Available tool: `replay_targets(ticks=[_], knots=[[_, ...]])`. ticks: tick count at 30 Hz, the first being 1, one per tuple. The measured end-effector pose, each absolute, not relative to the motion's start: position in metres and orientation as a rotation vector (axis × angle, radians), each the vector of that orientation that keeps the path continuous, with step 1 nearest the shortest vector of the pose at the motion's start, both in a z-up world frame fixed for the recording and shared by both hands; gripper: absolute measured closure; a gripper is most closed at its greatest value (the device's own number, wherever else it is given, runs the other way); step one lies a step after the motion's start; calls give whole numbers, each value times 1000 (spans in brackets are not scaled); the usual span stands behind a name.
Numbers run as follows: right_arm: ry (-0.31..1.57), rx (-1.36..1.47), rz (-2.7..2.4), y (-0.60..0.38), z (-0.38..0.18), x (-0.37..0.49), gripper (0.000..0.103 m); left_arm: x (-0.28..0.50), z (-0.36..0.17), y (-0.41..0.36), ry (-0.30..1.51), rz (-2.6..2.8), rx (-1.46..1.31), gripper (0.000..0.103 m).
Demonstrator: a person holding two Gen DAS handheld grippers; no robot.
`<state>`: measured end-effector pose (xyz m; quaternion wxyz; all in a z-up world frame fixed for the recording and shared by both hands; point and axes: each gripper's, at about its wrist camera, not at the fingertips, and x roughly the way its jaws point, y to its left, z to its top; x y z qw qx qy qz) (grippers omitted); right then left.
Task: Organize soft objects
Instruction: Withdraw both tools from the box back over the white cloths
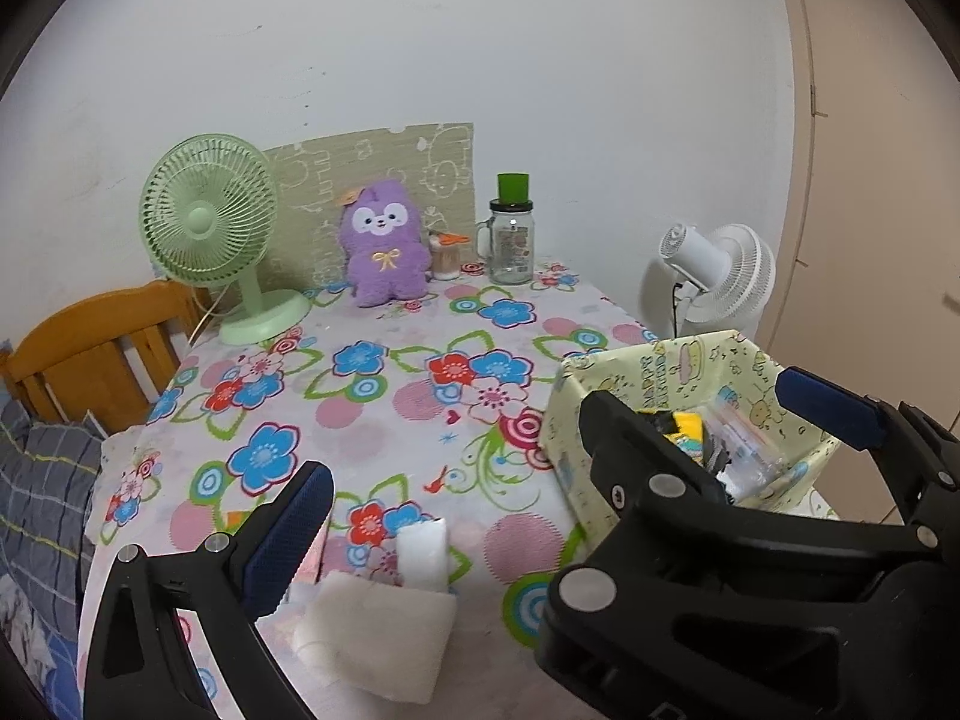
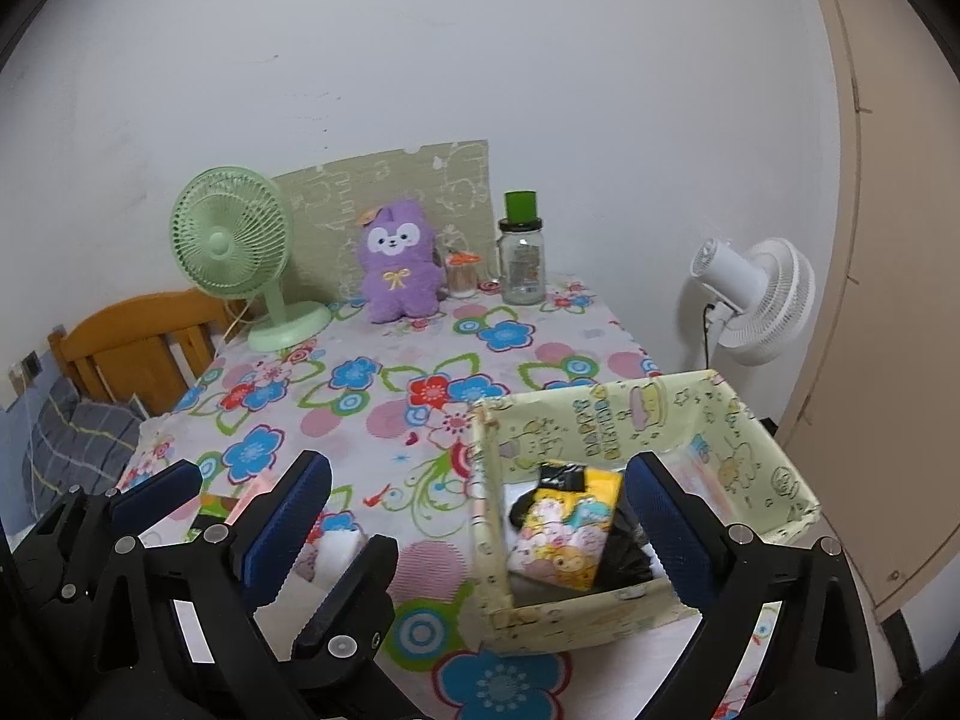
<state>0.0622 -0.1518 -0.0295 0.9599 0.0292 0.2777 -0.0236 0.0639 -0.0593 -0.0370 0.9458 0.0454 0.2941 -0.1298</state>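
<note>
On the near edge of the flowered surface (image 1: 384, 396), a white folded soft cloth (image 1: 384, 630) is seen lying flat. A purple plush (image 1: 384, 246), a green fan (image 1: 210, 222) and a jar (image 1: 511, 246) are ranged by the wall. The yellow-green box (image 2: 606, 606) is filled with patterned fabric items (image 2: 570, 534). The left gripper (image 1: 558, 462) and right gripper (image 2: 480, 516) are held wide apart, empty.

A plain white wall (image 2: 480, 60) rises behind the floral-clothed table (image 2: 384, 384), with a wooden headboard (image 2: 129, 342) far left and a beige door (image 2: 888, 300) right.
</note>
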Motion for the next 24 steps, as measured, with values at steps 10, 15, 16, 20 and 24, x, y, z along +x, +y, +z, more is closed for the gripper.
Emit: replay_targets(ticks=[10, 15, 16, 20, 24], knots=[[578, 50, -12, -126, -41, 62, 3, 61, -46, -36, 605, -230, 87, 0], [587, 47, 2, -116, -50, 63, 3, 61, -54, -26, 618, -219, 82, 0], [590, 48, 4, -114, -51, 64, 3, 62, -56, -24, 621, -218, 81, 0], [604, 61, 19, -107, -60, 66, 3, 64, -63, -17, 637, -212, 80, 0], [599, 46, 27, -98, -67, 69, 3, 66, -72, -9, 654, -202, 82, 0]])
